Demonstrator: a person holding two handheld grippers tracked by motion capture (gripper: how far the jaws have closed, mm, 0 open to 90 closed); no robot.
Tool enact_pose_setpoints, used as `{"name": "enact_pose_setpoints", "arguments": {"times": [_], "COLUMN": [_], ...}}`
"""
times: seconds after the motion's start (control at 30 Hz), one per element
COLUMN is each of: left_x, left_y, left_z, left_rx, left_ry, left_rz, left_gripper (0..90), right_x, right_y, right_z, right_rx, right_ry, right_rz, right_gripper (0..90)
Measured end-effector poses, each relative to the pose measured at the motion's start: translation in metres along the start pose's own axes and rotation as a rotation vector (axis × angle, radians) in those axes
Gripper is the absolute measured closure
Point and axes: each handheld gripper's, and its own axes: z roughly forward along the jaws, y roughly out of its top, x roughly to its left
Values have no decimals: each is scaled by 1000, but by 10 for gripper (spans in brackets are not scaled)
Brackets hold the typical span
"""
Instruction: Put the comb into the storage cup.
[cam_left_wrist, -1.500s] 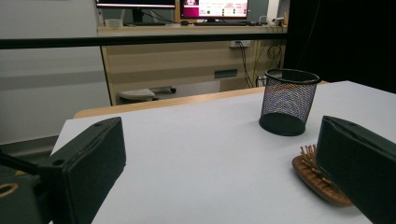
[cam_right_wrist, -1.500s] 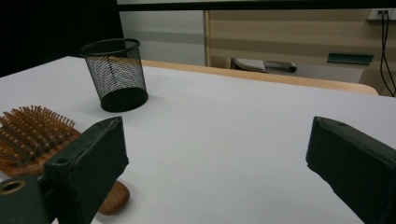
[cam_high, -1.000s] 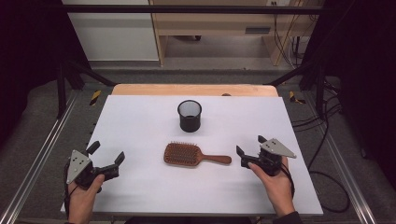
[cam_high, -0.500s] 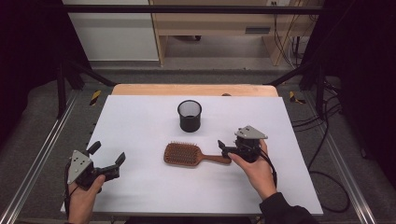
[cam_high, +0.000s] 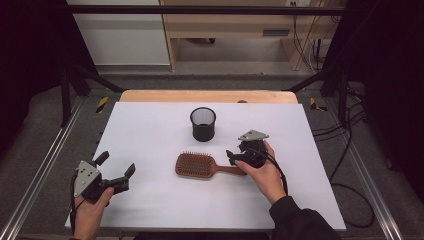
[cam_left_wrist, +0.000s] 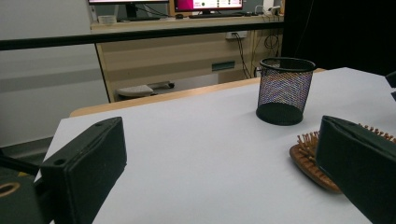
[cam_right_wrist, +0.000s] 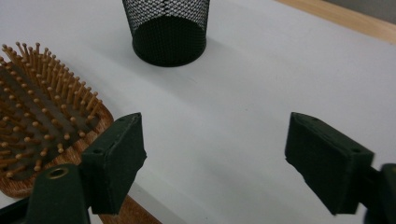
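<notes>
Wooden desk (cam_high: 235, 22) beyond — grey floor (cam_high: 150, 82), dark surroundings.

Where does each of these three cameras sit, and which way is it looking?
High view: above the table's near side, looking forward and down; both hands, left tongs, right tongs.
Left gripper view: rides the left tongs, facing the black mesh cup.
Right gripper view: rides the right tongs, over the brown wooden hairbrush.
All share cup and hairbrush.

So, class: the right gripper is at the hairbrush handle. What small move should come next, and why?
Probably slide the right gripper sideways until the handle sits between its jaws, then close. Its jaws have been closing, still open, nothing between them; the hairbrush handle lies beside one jaw.
</notes>
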Motion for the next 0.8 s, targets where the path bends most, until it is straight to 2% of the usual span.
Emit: {"name": "enact_pose_setpoints", "arguments": {"times": [0.03, 0.07, 0.2, 0.23, 0.3, 0.33, 0.37, 0.4, 0.43, 0.6, 0.8], "left_x": [0, 0, -1, -1, -2, -2, -2, -2, -3, -4, -6], "left_y": [0, 0, 0, 0, 1, 1, 1, 1, 1, 1, 3], "left_z": [0, 0, 0, 0, 0, 0, 1, 1, 1, 2, -1], "left_rx": [0, 0, 2, 1, 0, 0, 3, 3, 6, 8, -17], "left_ry": [-1, -1, -4, -5, -6, -7, -8, -8, -13, -19, -23], "left_rz": [1, 1, 4, 5, 6, 8, 16, 16, 21, 26, 33], "left_gripper": [24, 25, 25, 25, 25, 25, 25, 25, 25, 28, 32], "right_x": [0, 0, 3, 5, 8, 8, 10, 10, 13, 17, 22], "right_y": [1, 1, 4, 4, 3, 3, 2, 2, 0, -4, -10], "right_z": [0, 0, 0, 0, 3, 3, 7, 7, 9, 16, 19], "right_rx": [7, 7, 7, 14, 48, 48, 79, 79, 100, 149, 189], "right_ry": [-4, -4, 16, 24, 61, 61, 75, 75, 78, 106, 120], "right_rz": [-4, -4, -26, -28, -29, -29, -32, -32, -30, -47, -76], "right_gripper": [315, 315, 538, 571, 706, 706, 765, 765, 814, 900, 900]}}
